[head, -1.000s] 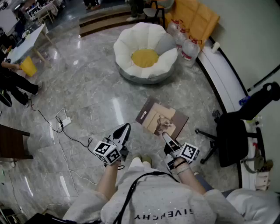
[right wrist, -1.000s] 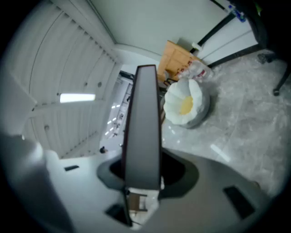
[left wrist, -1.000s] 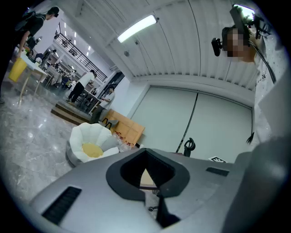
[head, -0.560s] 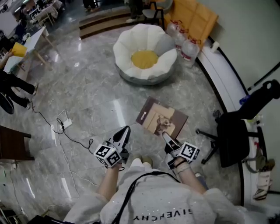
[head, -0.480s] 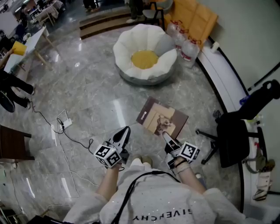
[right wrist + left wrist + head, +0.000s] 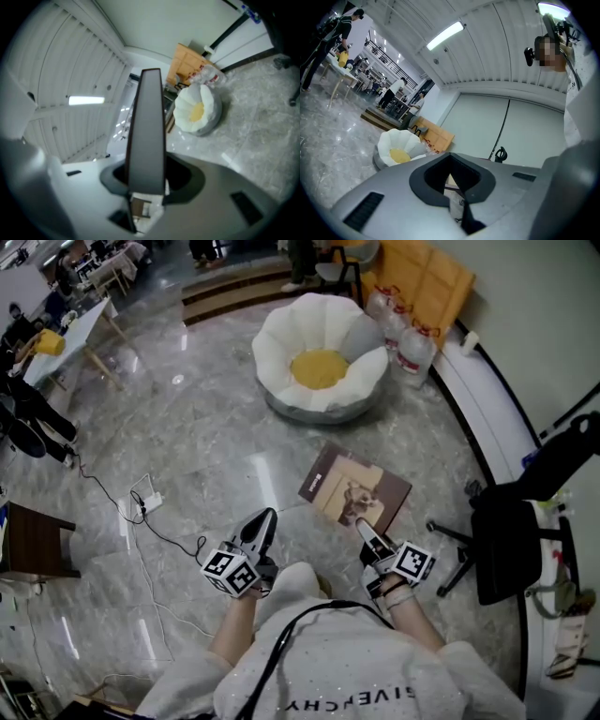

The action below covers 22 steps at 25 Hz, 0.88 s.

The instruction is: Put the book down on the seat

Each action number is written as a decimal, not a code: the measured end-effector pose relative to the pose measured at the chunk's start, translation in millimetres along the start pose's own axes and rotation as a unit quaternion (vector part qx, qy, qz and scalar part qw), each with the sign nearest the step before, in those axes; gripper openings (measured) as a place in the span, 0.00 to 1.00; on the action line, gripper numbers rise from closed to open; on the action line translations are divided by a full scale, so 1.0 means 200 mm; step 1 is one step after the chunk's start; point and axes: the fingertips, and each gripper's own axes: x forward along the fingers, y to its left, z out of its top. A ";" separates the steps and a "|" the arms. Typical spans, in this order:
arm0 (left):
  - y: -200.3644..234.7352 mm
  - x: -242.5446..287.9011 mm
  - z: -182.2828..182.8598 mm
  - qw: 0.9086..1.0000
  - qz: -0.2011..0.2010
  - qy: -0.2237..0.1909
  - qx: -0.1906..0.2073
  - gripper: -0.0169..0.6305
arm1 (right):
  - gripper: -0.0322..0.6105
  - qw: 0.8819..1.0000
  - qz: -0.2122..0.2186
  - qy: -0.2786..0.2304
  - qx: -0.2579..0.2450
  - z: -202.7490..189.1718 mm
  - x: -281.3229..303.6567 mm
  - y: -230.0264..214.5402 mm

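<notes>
A brown book with a picture on its cover hangs flat above the marble floor, and my right gripper is shut on its near edge. In the right gripper view the book stands edge-on as a dark slab between the jaws. The seat, a white flower-shaped beanbag with a yellow centre, rests on the floor well beyond the book and also shows ahead in both gripper views. My left gripper hovers left of the book, jaws together and holding nothing.
A black office chair stands close on the right. Water bottles and an orange cushion lie behind the seat by the curved wall. A power strip with its cable lies at left, near a dark table.
The head camera has shifted slightly, so the seat and book sit a little further right in view. Both grippers hold the same pose. A person at far left moved a yellow object.
</notes>
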 end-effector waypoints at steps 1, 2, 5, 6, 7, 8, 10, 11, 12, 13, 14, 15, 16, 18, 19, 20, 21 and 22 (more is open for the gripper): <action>0.01 0.01 0.00 1.000 0.002 -0.002 -0.001 0.06 | 0.29 1.000 0.000 -0.001 0.002 0.01 0.00 -0.01; 0.02 0.02 0.00 1.000 0.004 -0.003 -0.001 0.06 | 0.29 1.000 -0.006 -0.002 0.009 0.01 -0.01 -0.03; 0.04 0.07 0.02 1.000 0.003 -0.004 0.000 0.06 | 0.29 0.997 -0.054 -0.006 0.055 0.02 -0.04 -0.13; 0.05 0.09 0.02 1.000 0.002 -0.004 -0.001 0.06 | 0.29 0.996 -0.061 -0.007 0.062 0.04 -0.04 -0.15; 0.05 0.12 0.03 1.000 0.000 -0.004 -0.002 0.06 | 0.29 0.996 -0.063 -0.009 0.062 0.06 -0.03 -0.16; 0.06 0.15 0.02 1.000 -0.003 -0.004 -0.005 0.06 | 0.29 0.996 -0.062 -0.011 0.060 0.08 -0.01 -0.17; 0.08 0.21 0.02 1.000 -0.013 -0.002 -0.010 0.06 | 0.29 0.997 -0.050 -0.012 0.049 0.13 0.03 -0.18; 0.10 0.25 0.01 1.000 -0.016 -0.001 -0.013 0.06 | 0.29 0.998 -0.044 -0.011 0.039 0.16 0.07 -0.18; 0.12 0.29 0.01 1.000 -0.016 0.000 -0.017 0.06 | 0.29 0.999 -0.039 -0.010 0.030 0.20 0.10 -0.19; 0.15 0.34 0.02 1.000 -0.014 0.001 -0.021 0.06 | 0.29 0.999 -0.035 -0.009 0.023 0.23 0.15 -0.19; 0.19 0.38 0.04 1.000 -0.013 0.002 -0.024 0.06 | 0.29 0.999 -0.036 -0.009 0.023 0.27 0.19 -0.19; 0.22 0.43 0.06 1.000 -0.012 0.002 -0.026 0.06 | 0.29 0.999 -0.038 -0.009 0.030 0.30 0.23 -0.19; 0.25 0.47 0.08 1.000 -0.013 0.002 -0.026 0.06 | 0.29 0.999 -0.031 -0.011 0.032 0.34 0.29 -0.16; 0.31 0.56 0.13 1.000 -0.018 0.002 -0.024 0.06 | 0.29 1.000 -0.012 -0.015 0.018 0.43 0.40 -0.13; 0.34 0.60 0.16 1.000 -0.021 0.003 -0.022 0.06 | 0.29 1.000 -0.007 -0.016 0.003 0.48 0.44 -0.13; 0.37 0.64 0.19 0.999 -0.023 0.003 -0.022 0.06 | 0.29 1.000 -0.003 -0.017 -0.012 0.53 0.49 -0.14; 0.40 0.68 0.21 0.999 -0.025 0.003 -0.022 0.06 | 0.29 1.000 -0.001 -0.019 -0.021 0.57 0.54 -0.14; 0.44 0.72 0.24 0.999 -0.028 0.002 -0.021 0.06 | 0.29 1.000 -0.002 -0.022 -0.019 0.60 0.59 -0.14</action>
